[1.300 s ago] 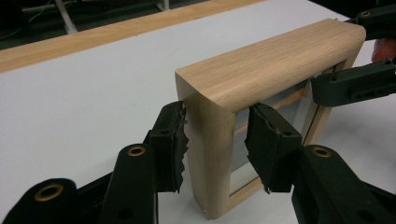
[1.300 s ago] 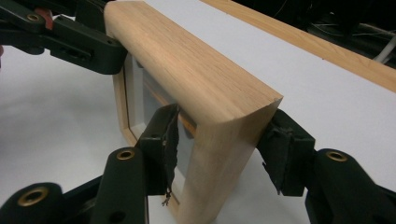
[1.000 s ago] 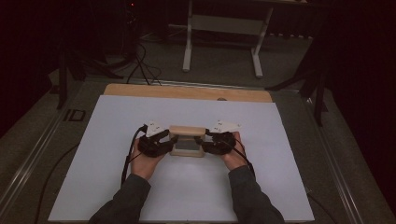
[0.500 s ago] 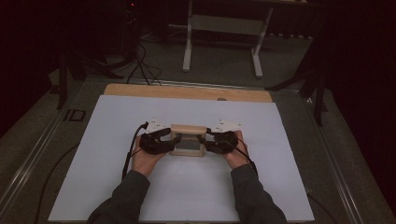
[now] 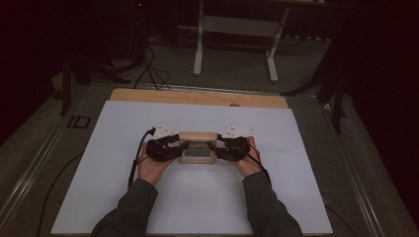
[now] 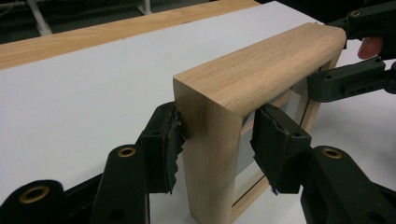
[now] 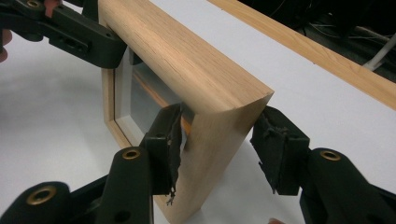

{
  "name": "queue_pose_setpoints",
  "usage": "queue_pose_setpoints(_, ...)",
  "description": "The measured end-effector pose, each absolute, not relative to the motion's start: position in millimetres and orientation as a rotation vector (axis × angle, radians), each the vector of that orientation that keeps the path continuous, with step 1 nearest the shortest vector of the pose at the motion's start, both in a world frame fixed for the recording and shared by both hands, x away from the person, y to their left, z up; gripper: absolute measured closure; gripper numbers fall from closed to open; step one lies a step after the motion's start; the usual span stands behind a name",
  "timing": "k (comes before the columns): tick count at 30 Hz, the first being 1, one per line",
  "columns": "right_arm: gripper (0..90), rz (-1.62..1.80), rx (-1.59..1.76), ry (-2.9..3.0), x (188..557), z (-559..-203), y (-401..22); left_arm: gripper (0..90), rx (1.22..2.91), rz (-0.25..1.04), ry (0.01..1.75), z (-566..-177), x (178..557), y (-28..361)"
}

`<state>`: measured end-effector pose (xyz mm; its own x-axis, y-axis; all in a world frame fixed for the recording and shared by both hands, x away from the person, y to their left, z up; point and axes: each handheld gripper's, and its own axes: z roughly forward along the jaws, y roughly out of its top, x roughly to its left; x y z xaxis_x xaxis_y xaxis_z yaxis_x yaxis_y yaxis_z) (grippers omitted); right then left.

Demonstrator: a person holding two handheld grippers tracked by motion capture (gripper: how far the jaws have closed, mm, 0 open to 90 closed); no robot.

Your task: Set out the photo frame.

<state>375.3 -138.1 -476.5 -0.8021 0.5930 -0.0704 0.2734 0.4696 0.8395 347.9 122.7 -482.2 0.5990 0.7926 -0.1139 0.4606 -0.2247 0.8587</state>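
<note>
At each end of the upright wooden frame [image 5: 198,147], left gripper [image 6: 215,142] and right gripper [image 7: 219,142] straddle it; left just closing.

A table carries the work: its top is covered by a large white sheet [image 5: 197,192] that reaches almost to the left, right and near edges, while a strip of bare light wood [image 5: 197,97] shows along the far edge. A metal rail [image 5: 29,170] runs along the left side of the table. Standing upright on the white sheet, near its middle, is a wooden frame [image 5: 198,148] with a pane set in it, its lower edge resting on the sheet.
</note>
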Motion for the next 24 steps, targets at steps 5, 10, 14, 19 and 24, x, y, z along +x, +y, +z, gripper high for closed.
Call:
queue_pose_setpoints(5,51.1,1.256,0.743,2.363,378.5,-476.4,-135.9,51.9,1.861,0.435,1.021,-482.4,348.9,122.9)
queue_pose_setpoints(10,50.9,1.26,0.759,2.359,381.1,-477.0,-135.7,51.2,1.855,0.424,1.039,-482.9,352.3,122.3)
queue_pose_setpoints(14,50.7,1.266,0.777,2.356,383.6,-478.0,-135.7,50.1,1.846,0.411,1.053,-484.2,356.5,122.1)
queue_pose_setpoints(19,50.1,1.266,0.797,2.353,385.5,-479.5,-135.1,50.0,1.838,0.395,1.053,-485.3,359.8,122.8)
queue_pose_setpoints(24,49.4,1.255,0.804,2.358,386.5,-480.7,-134.6,47.9,1.827,0.367,1.062,-487.2,362.0,123.5)
